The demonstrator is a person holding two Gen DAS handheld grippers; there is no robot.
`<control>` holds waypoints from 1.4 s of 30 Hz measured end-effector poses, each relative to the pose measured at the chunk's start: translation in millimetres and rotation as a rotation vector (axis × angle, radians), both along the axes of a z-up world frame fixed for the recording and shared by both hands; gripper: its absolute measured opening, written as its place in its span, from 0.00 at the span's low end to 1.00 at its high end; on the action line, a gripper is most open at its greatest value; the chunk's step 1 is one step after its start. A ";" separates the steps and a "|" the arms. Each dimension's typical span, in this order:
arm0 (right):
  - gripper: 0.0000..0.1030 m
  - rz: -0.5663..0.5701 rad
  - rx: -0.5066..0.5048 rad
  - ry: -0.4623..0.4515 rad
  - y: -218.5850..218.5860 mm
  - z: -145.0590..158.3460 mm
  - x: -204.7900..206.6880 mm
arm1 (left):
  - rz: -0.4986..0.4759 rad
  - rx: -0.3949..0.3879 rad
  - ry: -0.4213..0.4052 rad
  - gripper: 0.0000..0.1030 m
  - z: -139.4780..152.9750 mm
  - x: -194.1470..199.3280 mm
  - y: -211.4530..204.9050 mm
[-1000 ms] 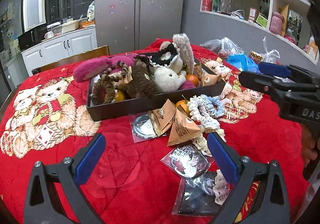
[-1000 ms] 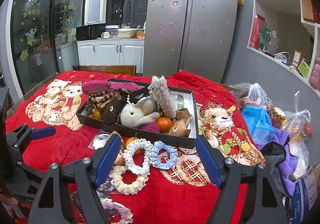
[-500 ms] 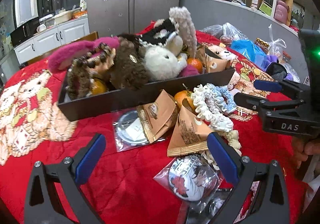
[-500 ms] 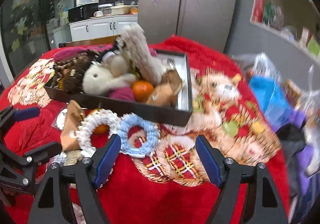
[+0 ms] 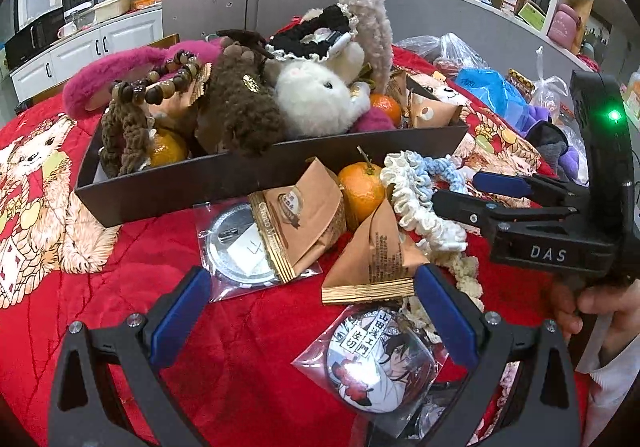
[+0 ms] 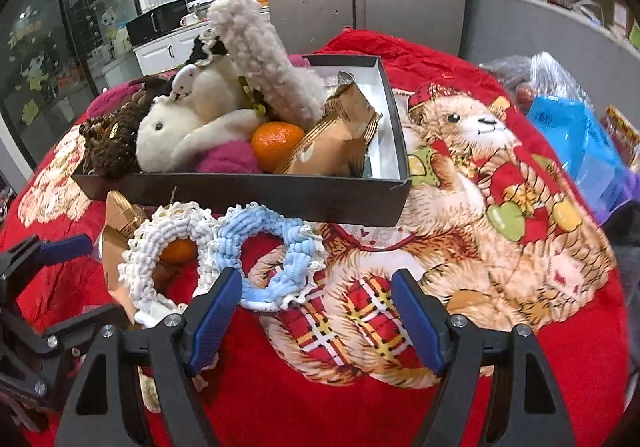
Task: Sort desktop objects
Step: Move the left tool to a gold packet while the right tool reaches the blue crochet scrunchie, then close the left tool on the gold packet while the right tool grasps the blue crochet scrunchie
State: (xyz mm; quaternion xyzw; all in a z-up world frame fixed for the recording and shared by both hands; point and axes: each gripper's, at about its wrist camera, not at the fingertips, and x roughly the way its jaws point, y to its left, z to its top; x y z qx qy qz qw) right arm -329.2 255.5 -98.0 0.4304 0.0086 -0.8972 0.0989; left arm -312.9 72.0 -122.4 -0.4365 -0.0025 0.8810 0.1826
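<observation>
My black box (image 6: 256, 189) holds plush toys, apparently two tangerines (image 6: 277, 143) and snack packets; both my tongs (image 5: 316, 311) (image 6: 318, 311) stand wide, empty.

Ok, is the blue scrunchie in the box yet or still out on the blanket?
Out. The blue scrunchie lies on the red blanket outside the box.

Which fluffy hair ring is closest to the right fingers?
The light blue crocheted scrunchie; it lies just ahead of the open fingers, while the white crocheted scrunchie sits further left.
</observation>
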 end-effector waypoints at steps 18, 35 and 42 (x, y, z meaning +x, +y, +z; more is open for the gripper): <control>0.24 0.041 -0.068 -0.010 -8.5 4.6 -1.8 | -0.143 -0.060 0.040 0.58 3.2 5.9 33.4; 0.09 0.034 -0.013 0.057 -10.4 25.0 17.1 | -0.108 -0.011 0.068 0.29 13.3 18.2 19.1; 0.09 0.031 -0.028 0.090 -10.5 38.0 23.7 | -0.078 -0.001 0.079 0.27 22.4 23.9 6.1</control>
